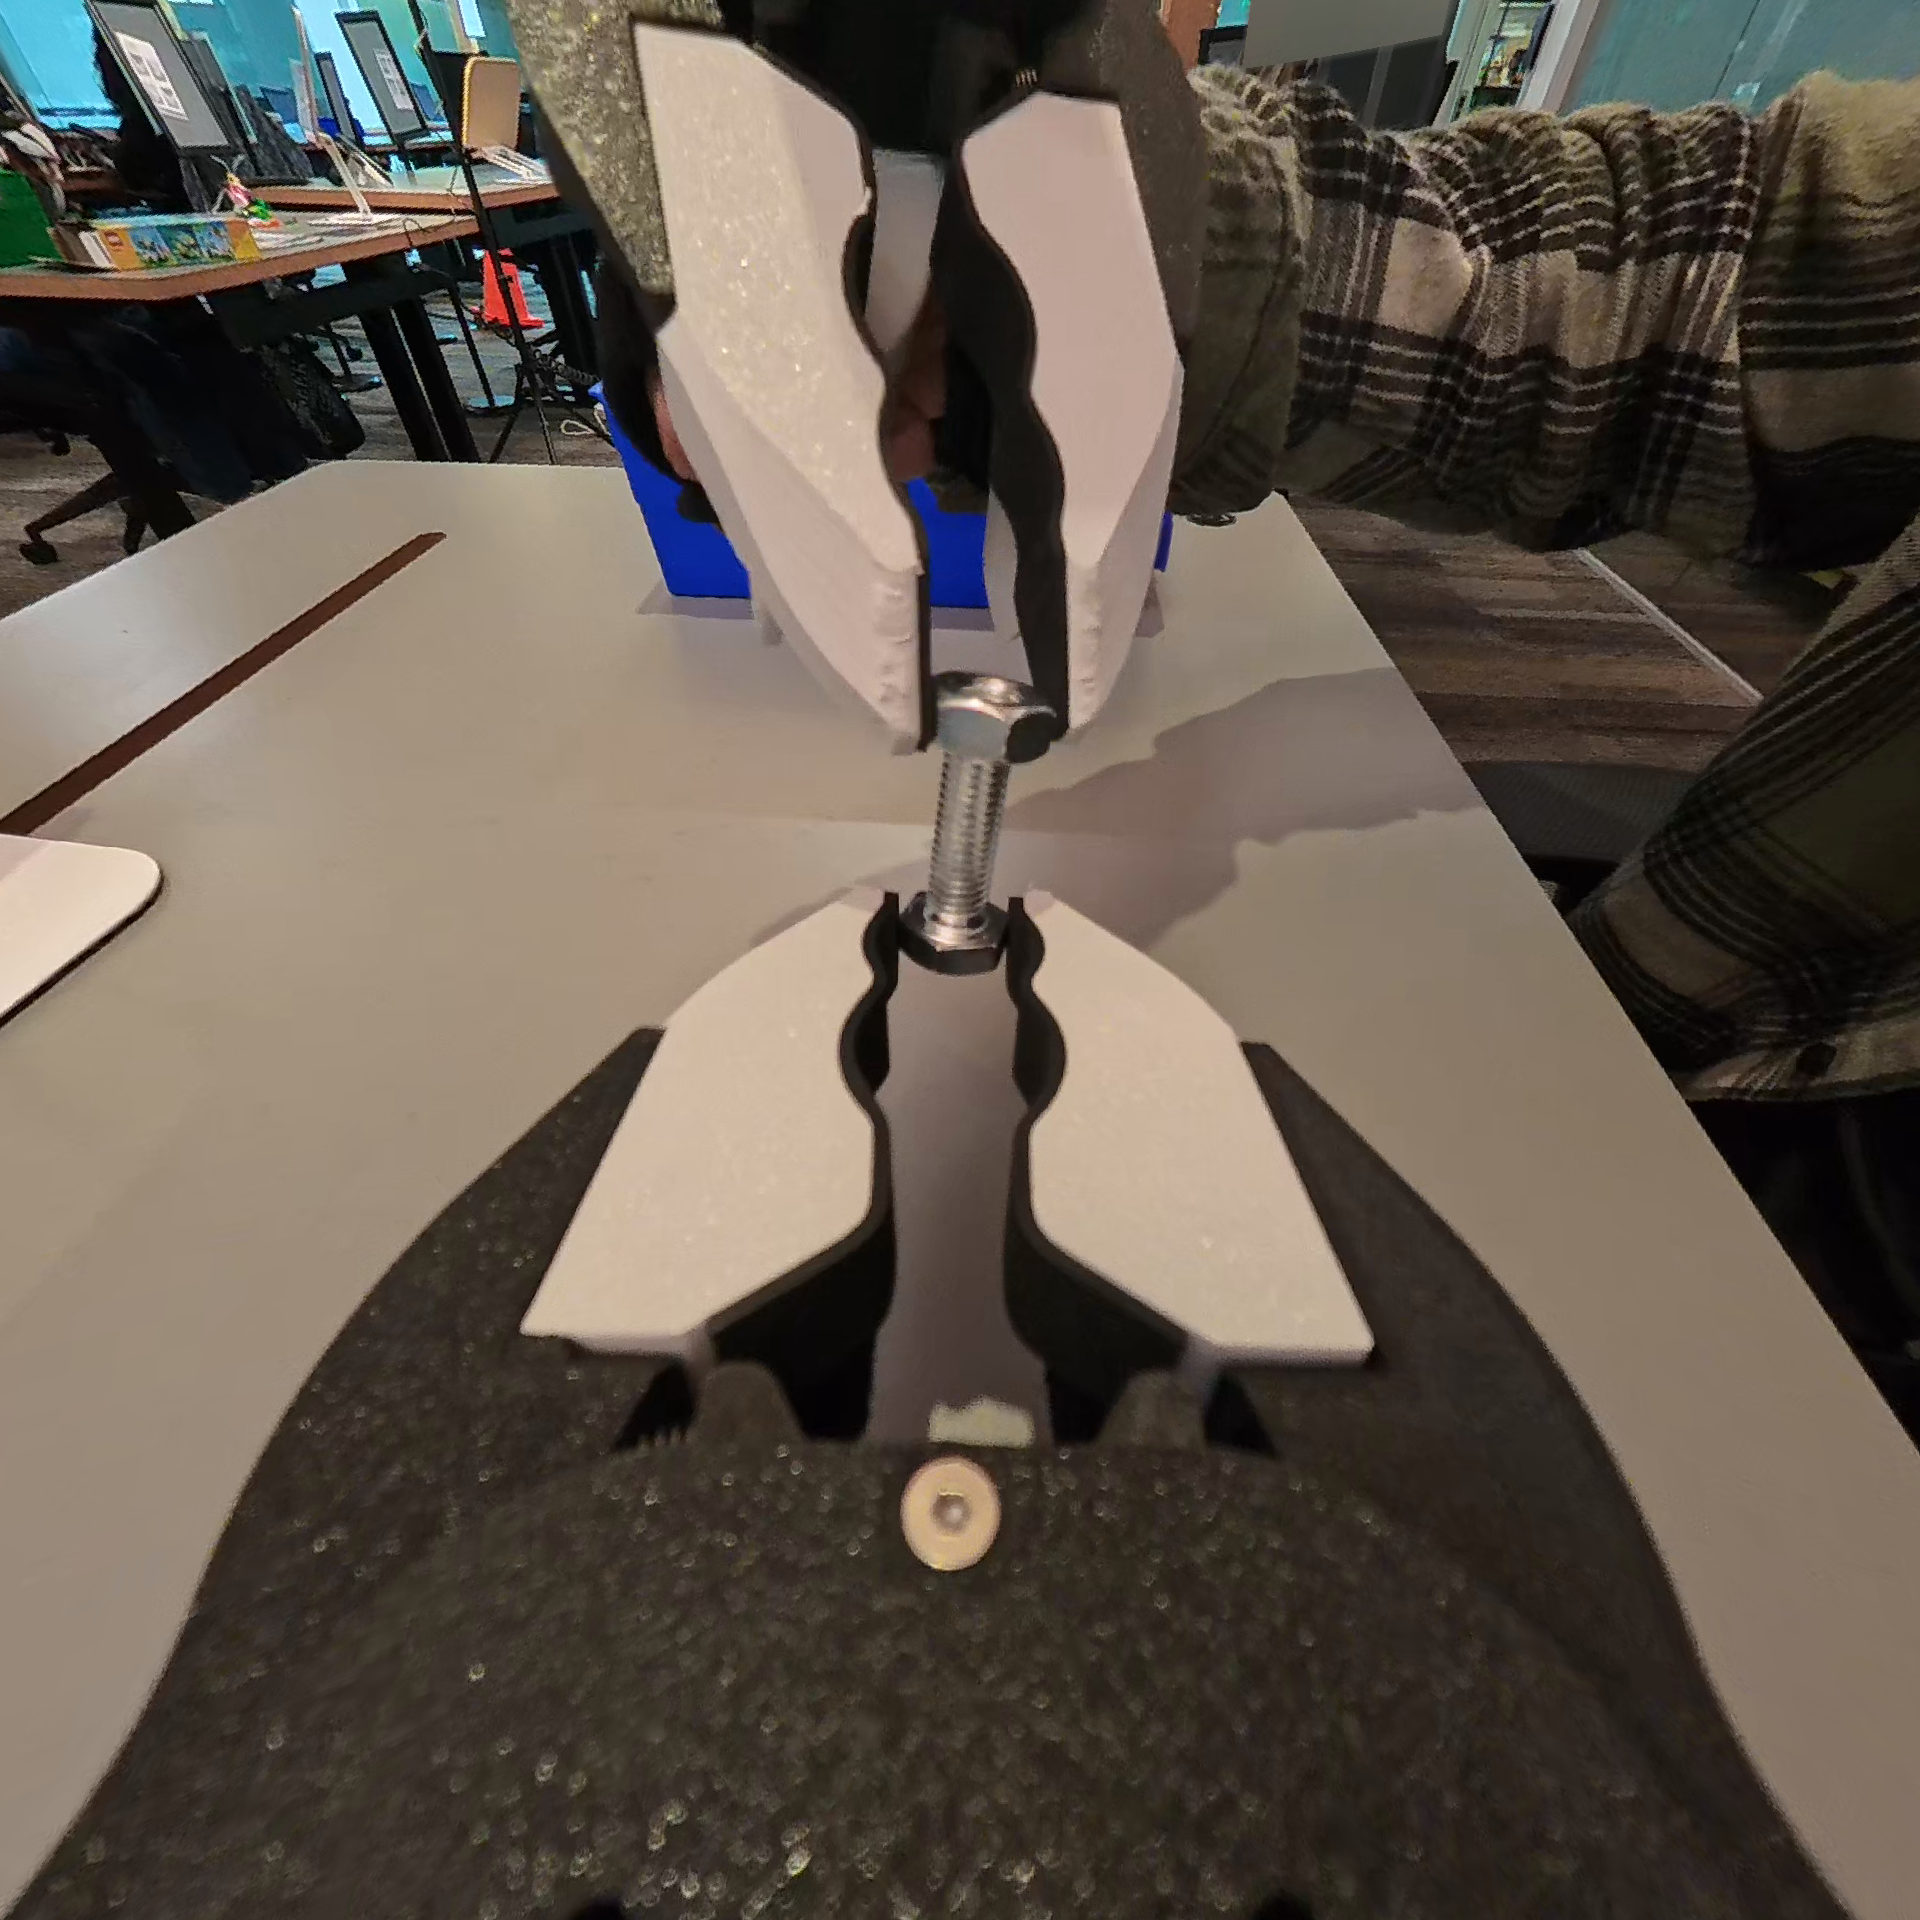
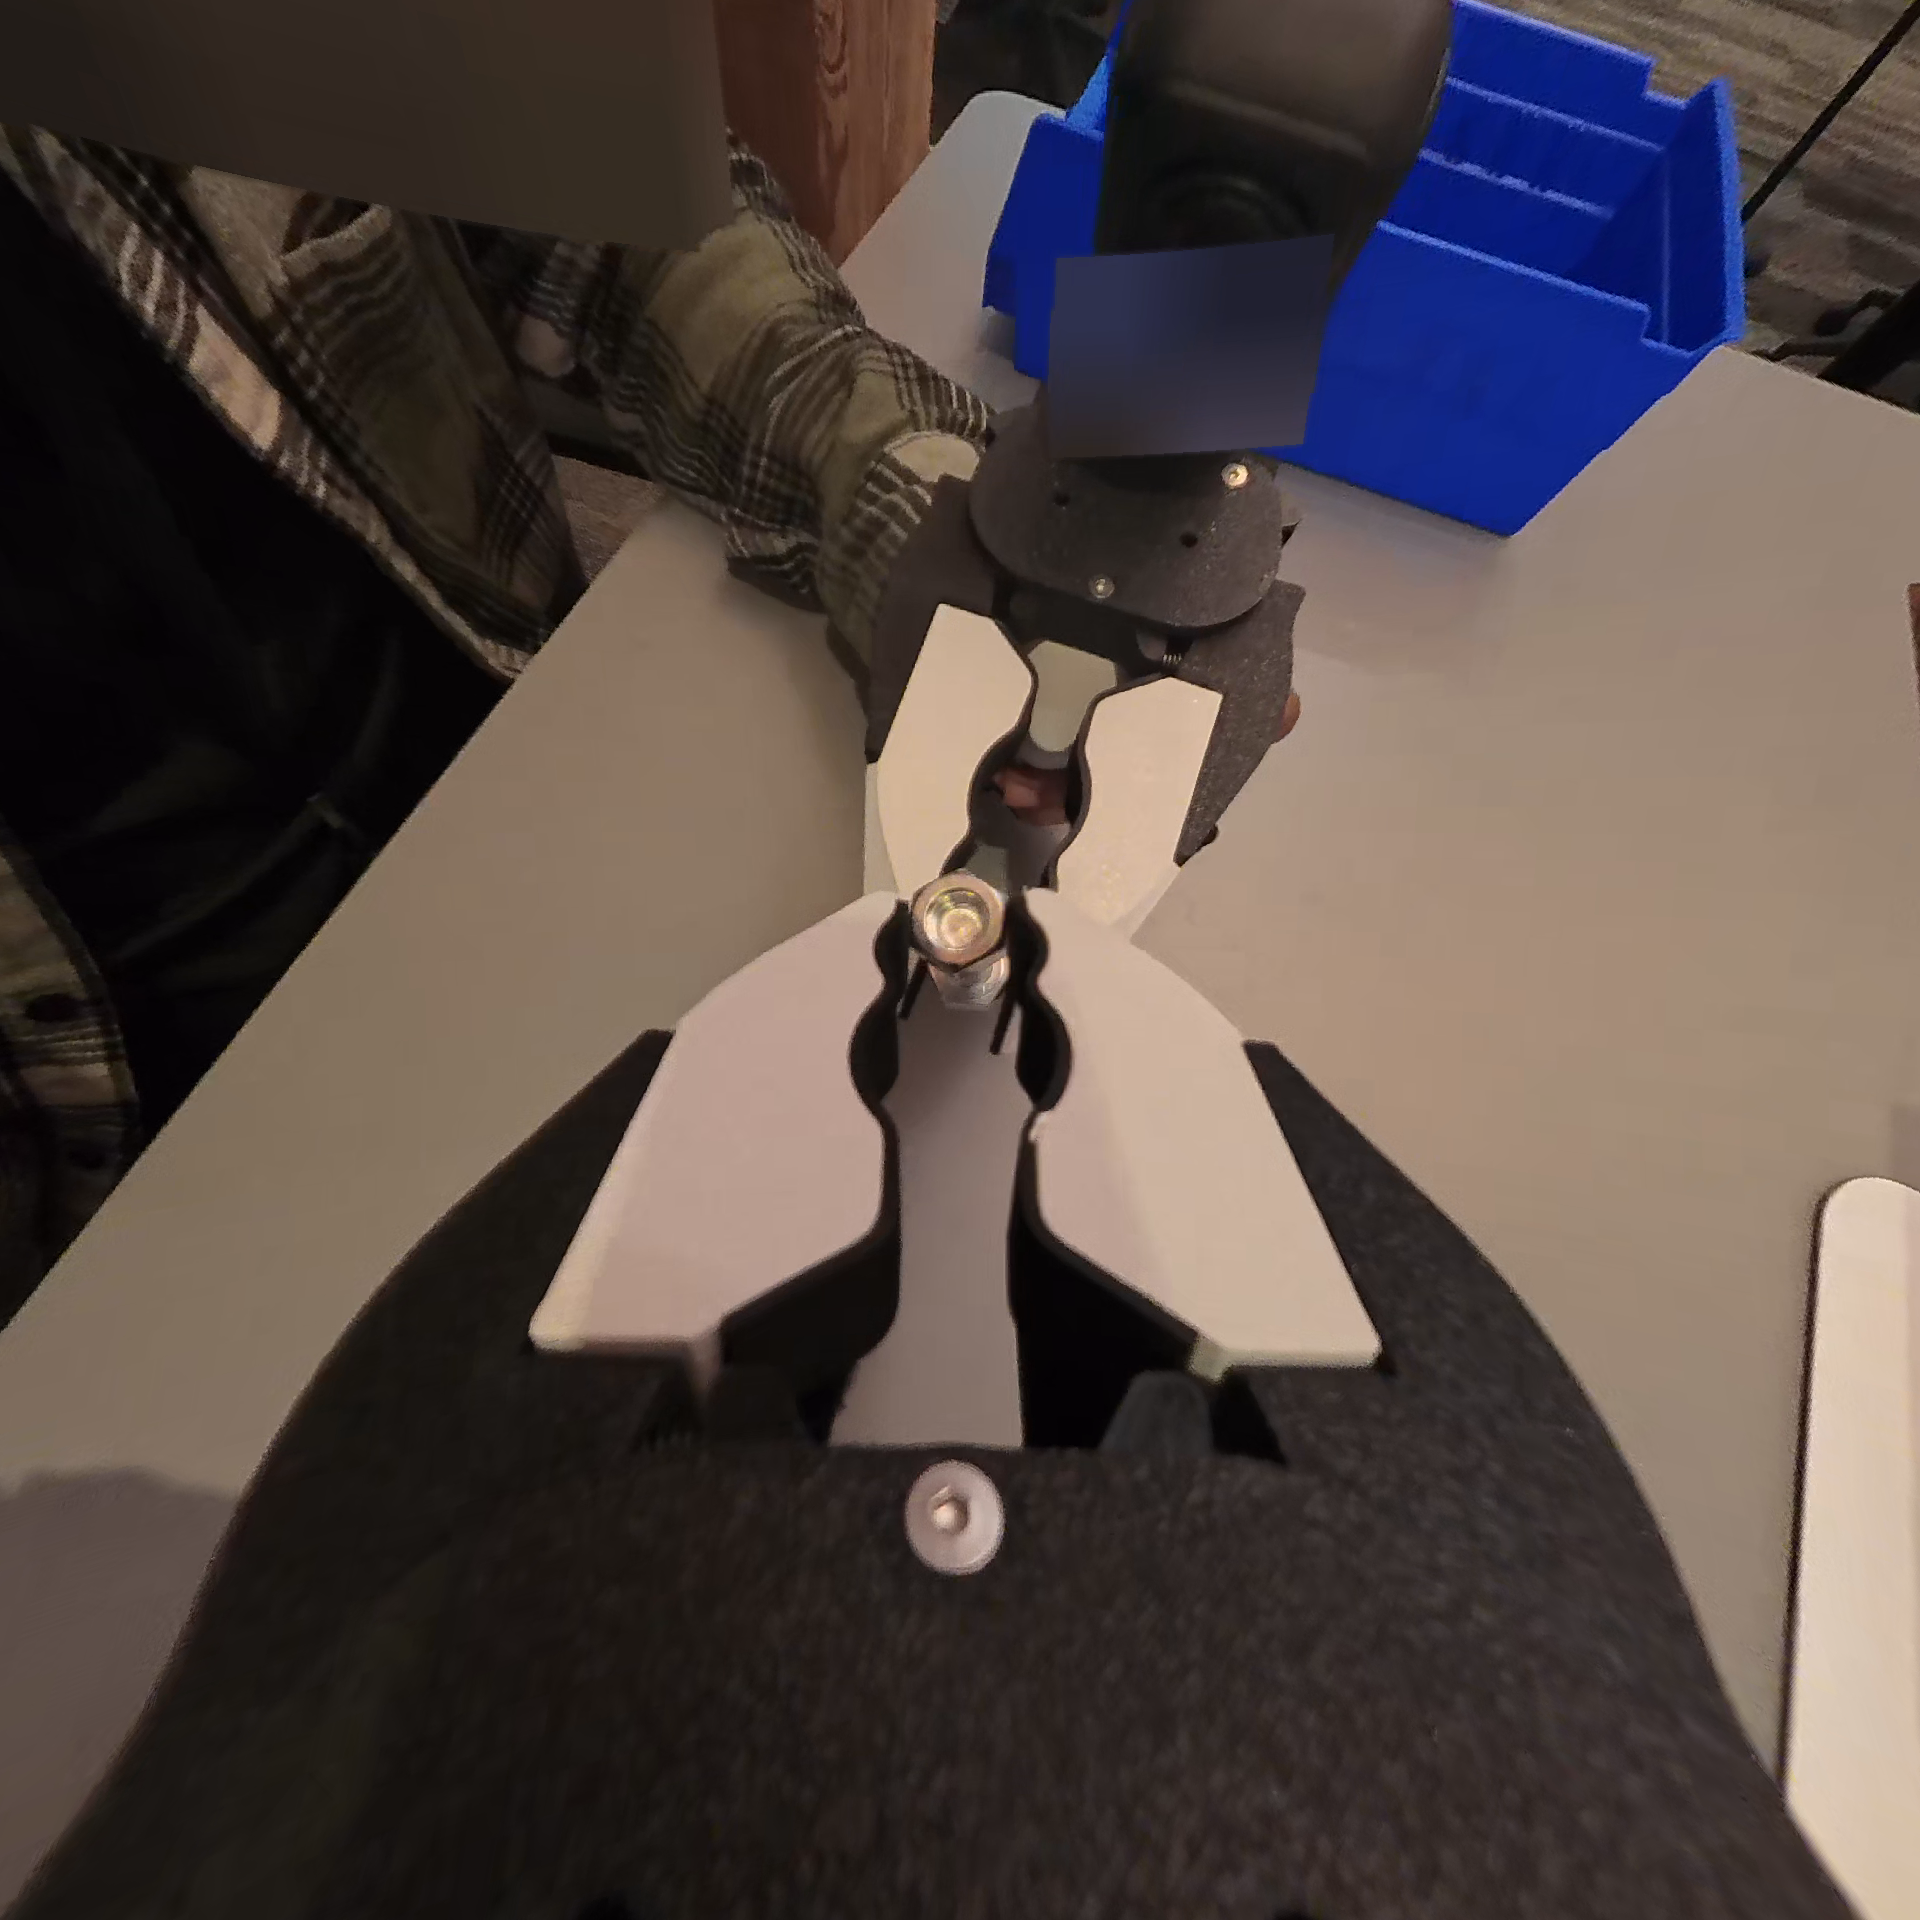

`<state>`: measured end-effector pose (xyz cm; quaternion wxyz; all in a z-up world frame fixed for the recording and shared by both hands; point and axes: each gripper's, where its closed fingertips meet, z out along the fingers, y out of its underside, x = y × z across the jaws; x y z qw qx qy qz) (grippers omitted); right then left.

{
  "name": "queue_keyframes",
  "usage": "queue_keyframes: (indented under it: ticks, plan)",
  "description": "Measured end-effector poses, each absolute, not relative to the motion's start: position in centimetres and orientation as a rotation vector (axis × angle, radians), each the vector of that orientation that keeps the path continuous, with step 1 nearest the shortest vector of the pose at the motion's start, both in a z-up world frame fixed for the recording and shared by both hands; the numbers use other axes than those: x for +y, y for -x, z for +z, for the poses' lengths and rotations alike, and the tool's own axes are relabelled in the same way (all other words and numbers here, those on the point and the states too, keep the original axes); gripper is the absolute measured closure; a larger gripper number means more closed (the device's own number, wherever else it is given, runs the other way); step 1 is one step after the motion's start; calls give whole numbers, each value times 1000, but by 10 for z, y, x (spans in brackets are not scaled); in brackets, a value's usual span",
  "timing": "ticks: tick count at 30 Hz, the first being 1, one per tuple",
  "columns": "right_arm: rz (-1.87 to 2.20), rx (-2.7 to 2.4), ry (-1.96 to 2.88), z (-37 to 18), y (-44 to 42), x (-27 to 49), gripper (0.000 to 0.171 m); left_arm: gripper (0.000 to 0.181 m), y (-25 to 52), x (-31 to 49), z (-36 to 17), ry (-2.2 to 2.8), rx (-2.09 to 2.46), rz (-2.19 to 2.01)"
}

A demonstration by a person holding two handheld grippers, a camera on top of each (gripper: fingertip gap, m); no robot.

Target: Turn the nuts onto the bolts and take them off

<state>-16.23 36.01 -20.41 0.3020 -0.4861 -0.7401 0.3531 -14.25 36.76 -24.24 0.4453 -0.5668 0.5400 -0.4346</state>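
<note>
A silver bolt [image 1: 968,831] hangs upright above the grey table [image 1: 416,852], head up. My right gripper [image 1: 987,717] comes down from above and is shut on the bolt head [image 2: 956,923]. My left gripper [image 1: 951,930] is shut on a silver hex nut [image 1: 951,935] threaded on the bolt's lower end. In the right wrist view I look down on the bolt head between my right gripper's fingertips [image 2: 956,925]. The nut [image 2: 971,985] shows just under it, held by the left gripper [image 2: 961,1000], which reaches in from the far side.
A blue plastic bin [image 2: 1507,343] stands at the table's far end, also in the left wrist view [image 1: 696,551]. A white board [image 1: 62,914] lies at the table's side [image 2: 1860,1507]. Plaid sleeves [image 1: 1558,312] hold both grippers. Desks and chairs stand beyond. One gripper's finger ends stand about 4 cm off the other's.
</note>
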Motion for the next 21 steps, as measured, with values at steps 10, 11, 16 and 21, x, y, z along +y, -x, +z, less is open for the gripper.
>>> queue_keyframes:
  ticks: [10,11,16,21]
  plan:
    - [983,-1965,1338,-205,162,359,152,162,142,366,-243,1397,1350,-1069]
    - [983,-1961,1342,-205,162,359,150,162,142,366,-243,1397,1351,-1070]
    - [983,-1964,1343,-204,163,359,150,162,142,366,-242,1397,1350,-1074]
    - [985,-1960,1346,-204,163,359,149,162,142,365,-242,1399,1349,-1081]
